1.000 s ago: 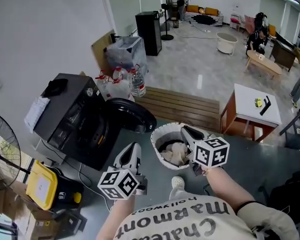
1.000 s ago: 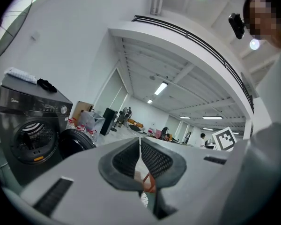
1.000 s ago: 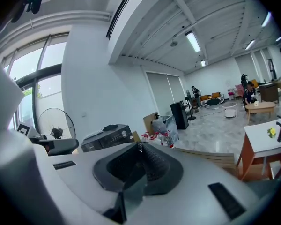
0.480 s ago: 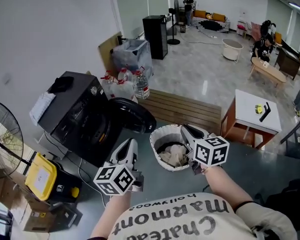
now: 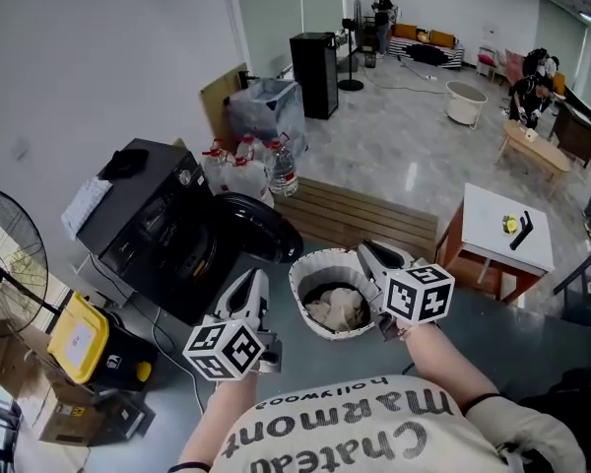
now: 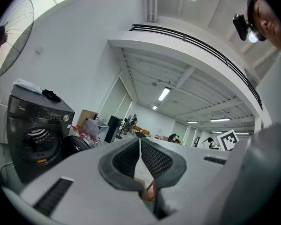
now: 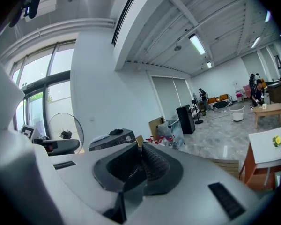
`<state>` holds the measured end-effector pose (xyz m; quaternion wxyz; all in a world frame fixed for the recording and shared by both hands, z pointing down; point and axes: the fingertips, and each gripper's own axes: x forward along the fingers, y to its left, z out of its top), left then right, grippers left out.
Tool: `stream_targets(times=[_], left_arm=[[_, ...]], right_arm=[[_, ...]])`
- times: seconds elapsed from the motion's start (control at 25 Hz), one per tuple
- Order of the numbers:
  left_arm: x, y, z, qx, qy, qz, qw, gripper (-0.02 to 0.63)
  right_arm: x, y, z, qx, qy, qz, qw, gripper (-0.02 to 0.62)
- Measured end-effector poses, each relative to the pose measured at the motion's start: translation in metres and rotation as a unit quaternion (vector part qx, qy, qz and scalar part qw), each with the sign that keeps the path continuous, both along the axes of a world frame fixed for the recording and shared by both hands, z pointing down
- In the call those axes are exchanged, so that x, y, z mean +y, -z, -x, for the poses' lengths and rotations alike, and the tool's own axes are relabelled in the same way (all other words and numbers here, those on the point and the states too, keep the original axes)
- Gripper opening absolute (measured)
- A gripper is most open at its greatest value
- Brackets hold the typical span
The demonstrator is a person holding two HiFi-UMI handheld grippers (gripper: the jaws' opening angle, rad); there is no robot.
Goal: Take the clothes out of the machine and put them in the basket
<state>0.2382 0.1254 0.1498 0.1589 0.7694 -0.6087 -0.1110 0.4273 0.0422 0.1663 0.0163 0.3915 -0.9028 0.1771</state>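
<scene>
Holding left gripper [image 5: 254,284] and right gripper [image 5: 371,258] clenched empty, you face seemingly soft, limp clothes [image 5: 337,307] in the basket [image 5: 299,275]; pinch a bunched fold.

The head view looks steeply down from above; both gripper views face level, sharing the washing machine [image 6: 35,135].

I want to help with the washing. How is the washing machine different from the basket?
The washing machine is black and boxy; the basket is white and round. The washing machine opens at the front, its door swung open; the basket opens at the top and holds pale clothes. Both stand on the floor.
</scene>
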Motion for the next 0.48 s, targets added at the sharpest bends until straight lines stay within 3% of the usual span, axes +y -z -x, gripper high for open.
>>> stream_targets(times=[0.48], left_arm=[[-0.001, -0.013, -0.018, 0.003, 0.008, 0.011, 0.9999, 0.02]], right_arm=[[0.001, -0.014, -0.024, -0.003, 0.0, 0.014, 1.0, 0.051]])
